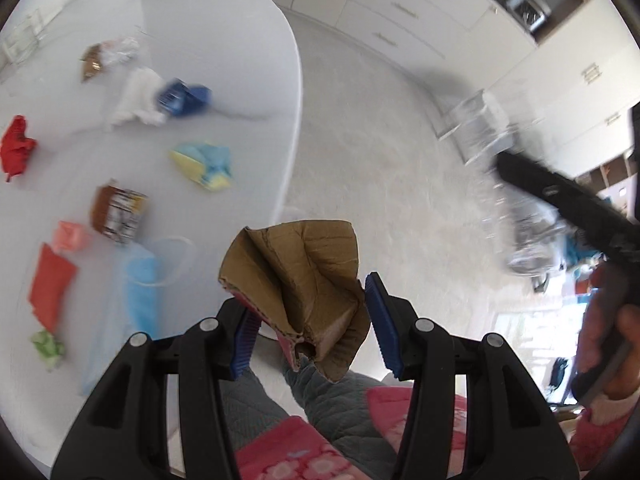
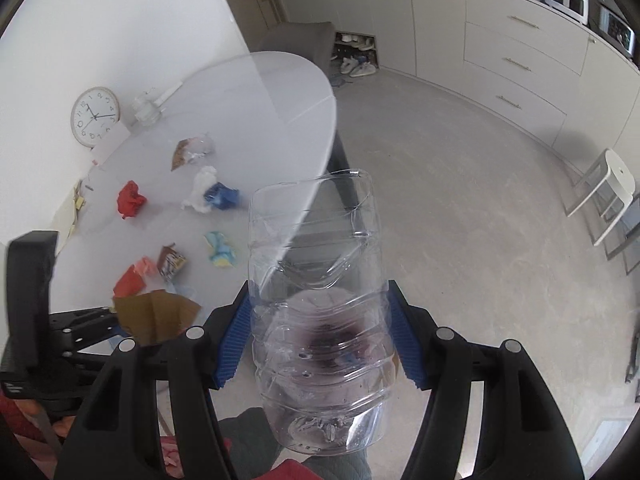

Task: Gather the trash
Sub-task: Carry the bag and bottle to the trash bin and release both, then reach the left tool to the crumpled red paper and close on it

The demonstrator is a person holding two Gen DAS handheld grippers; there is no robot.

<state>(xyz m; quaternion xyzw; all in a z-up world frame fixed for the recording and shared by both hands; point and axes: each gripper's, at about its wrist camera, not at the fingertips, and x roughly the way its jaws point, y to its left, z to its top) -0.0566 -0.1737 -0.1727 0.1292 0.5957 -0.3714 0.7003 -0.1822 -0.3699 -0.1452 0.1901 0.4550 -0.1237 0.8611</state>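
Note:
My left gripper [image 1: 310,330] is shut on a crumpled piece of brown cardboard [image 1: 296,280], held beyond the near edge of the white table [image 1: 224,32]. My right gripper [image 2: 320,344] is shut on a crushed clear plastic bottle [image 2: 320,320], held off the table over the floor. The bottle also shows blurred in the left wrist view [image 1: 528,236]. The cardboard and left gripper show in the right wrist view [image 2: 156,312]. Trash lies on the table: red paper ball [image 2: 130,199], white tissue [image 2: 202,188], blue wrapper [image 2: 222,196], yellow-blue wrapper [image 2: 222,250], brown snack packet [image 2: 172,266].
A clock [image 2: 95,117] leans on the wall at the table's far side, beside a glass jar [image 2: 146,109]. A white stool [image 2: 608,196] stands on the floor at right. Cabinets with drawers [image 2: 516,68] line the far wall. A blue face mask [image 1: 142,292] lies near the table's edge.

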